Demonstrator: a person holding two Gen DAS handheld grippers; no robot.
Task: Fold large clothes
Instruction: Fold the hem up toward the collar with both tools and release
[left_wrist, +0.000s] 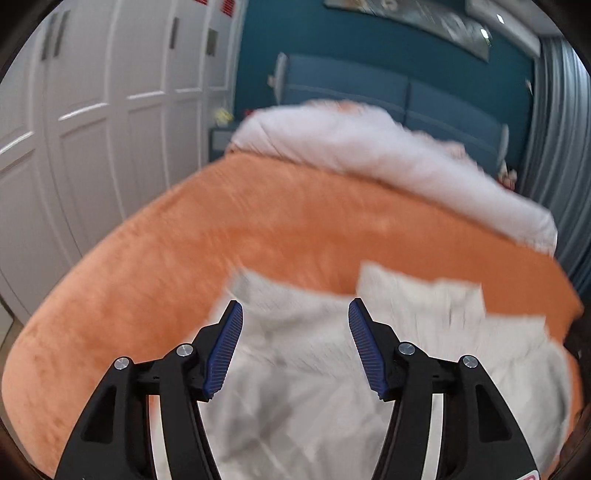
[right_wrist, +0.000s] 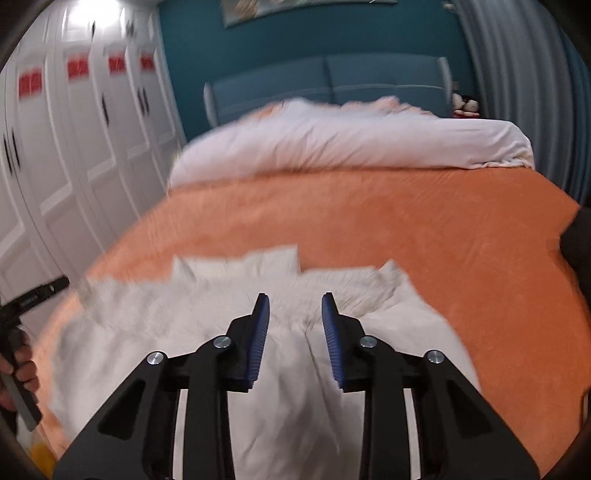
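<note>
- White garment (left_wrist: 295, 387): lies spread on the orange bedspread (left_wrist: 184, 240) near the foot of the bed. The broad, soft surface presumably serves as a folding table, giving room to lay the cloth flat.
- Orientation: two pale ends, possibly legs or sleeves, reach toward the rolled white duvet (left_wrist: 369, 155) and the blue headboard (left_wrist: 369, 85). The long axis therefore appears to run from the foot of the bed toward its head; blur prevents naming the garment type with certainty.
- Left gripper (left_wrist: 295, 314): jaws stand wide apart above the cloth, nothing between the blue pads (left_wrist: 225, 347); released.
- Right gripper (right_wrist: 295, 306): jaws narrower but parted, with a clear gap; the pads (right_wrist: 258, 339) press on no fabric. It hangs over the garment's middle, where a seam or crease (right_wrist: 306, 325) shows.
- Both tools point downward at the cloth, a posture suited to selecting the next pinch points.
- A hand (right_wrist: 22, 369) grips the left tool's handle at the right-wrist view's edge.
</note>
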